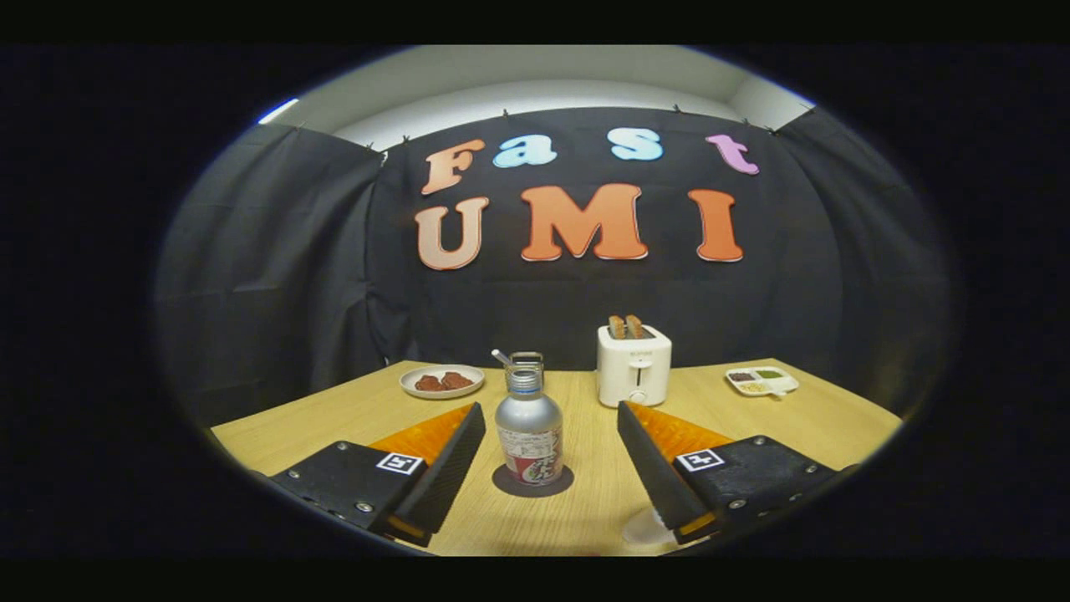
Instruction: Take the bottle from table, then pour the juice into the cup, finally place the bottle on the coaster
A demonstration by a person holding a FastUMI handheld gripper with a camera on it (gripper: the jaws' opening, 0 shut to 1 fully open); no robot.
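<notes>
I see one wooden surface [752, 418] carrying everything, so nothing needs lifting from elsewhere. On it, beyond the fingers, stands one white toaster [634, 364] with two slices of toast poking up, parked at the back where it stays out of my working lane. One bottle [528, 426], silver with its cap on, stands upright between my fingers and slightly ahead of them, on one dark round coaster [532, 483]; I judge that as the finishing spot the task names. My gripper [552, 443] has its fingers spread wide, touching nothing, one on either side of the bottle with clear gaps. One white plate [441, 381] with two brown pieces sits far left, one small divided dish [761, 380] far right. Something with a metal frame and a straw-like stem stands just behind the bottle; I can't tell if it's the cup.
</notes>
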